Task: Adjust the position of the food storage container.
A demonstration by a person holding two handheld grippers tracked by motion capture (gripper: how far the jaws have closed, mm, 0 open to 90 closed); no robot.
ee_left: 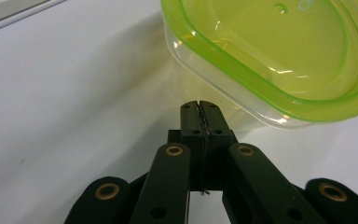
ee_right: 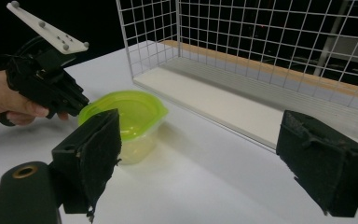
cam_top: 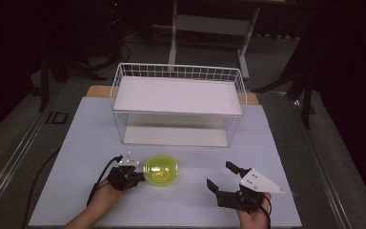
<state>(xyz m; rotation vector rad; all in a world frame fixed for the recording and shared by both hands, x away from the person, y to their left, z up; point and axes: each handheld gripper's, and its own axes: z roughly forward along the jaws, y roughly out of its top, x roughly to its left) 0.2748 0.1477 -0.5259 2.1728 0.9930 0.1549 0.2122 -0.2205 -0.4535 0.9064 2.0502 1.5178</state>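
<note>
The tabletop (cam_top: 76, 143) is lying pale under the lamp, and the wire rack (cam_top: 178, 104) is standing at its far side with two white shelves, its open front facing the person. Nearer, about midway between rack and near edge and a little left of centre, the green tub (cam_top: 161, 170) is sitting lid-on, on bare tabletop and well apart from the rack.

The right tool (cam_top: 223, 177) is resting to the tub's right, apart from it, its jaws spread wide and holding nothing; in the right gripper view the tub (ee_right: 126, 122) is showing between its two pads. The left tool (cam_top: 138, 175) is sitting just beside the tub's left wall, its jaws clenched flat together on nothing. In the left gripper view the closed tips (ee_left: 199, 116) are pointing at the tub's clear wall (ee_left: 223, 88) under the green rim; I cannot tell whether they are touching it.

To my eye the left tool is nudging or steadying the tub. Doing this well probably means keeping the tips low on the wall, below the lid's lip, and pushing level and slowly so the light tub is sliding rather than tipping or spinning. The open right tool could be waiting as a stop on the far side.
</note>
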